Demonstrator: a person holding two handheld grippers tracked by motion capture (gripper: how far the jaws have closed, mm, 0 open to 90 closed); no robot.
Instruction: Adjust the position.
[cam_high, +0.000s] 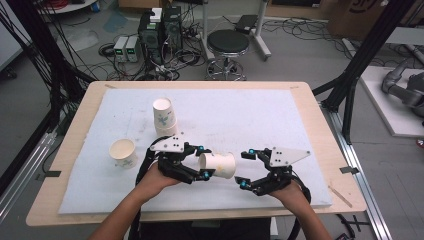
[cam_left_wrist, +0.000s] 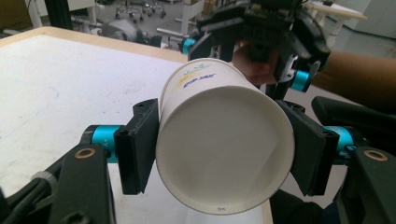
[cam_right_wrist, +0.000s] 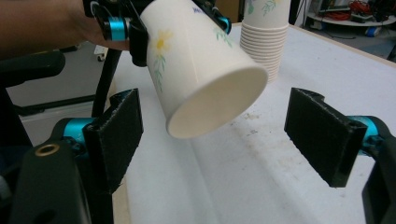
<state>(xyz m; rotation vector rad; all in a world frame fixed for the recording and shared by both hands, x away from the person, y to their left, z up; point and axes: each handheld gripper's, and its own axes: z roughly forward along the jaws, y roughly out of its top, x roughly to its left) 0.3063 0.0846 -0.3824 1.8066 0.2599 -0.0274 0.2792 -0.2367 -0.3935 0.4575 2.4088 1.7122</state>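
High view: left gripper (cam_high: 206, 161), fingers clamped on a white floral-print paper cup (cam_high: 218, 164) lying sideways above the white padded surface (cam_high: 260, 115); right gripper (cam_high: 243, 169) just beyond the cup's mouth, fingers wide. Left gripper view: cup base (cam_left_wrist: 224, 149) pressed between both fingers (cam_left_wrist: 137, 144). Right gripper view: cup mouth (cam_right_wrist: 219, 105) between the spread fingers (cam_right_wrist: 322, 133), touching neither; stack of paper cups (cam_right_wrist: 264, 42) behind.

My work table (cam_high: 320, 150), wood-edged, bears a white foam mat (cam_high: 260, 115). On the mat: an upside-down stack of paper cups (cam_high: 165, 118) at 11 o'clock from centre, and a single upright cup (cam_high: 123, 153) at 9 o'clock.
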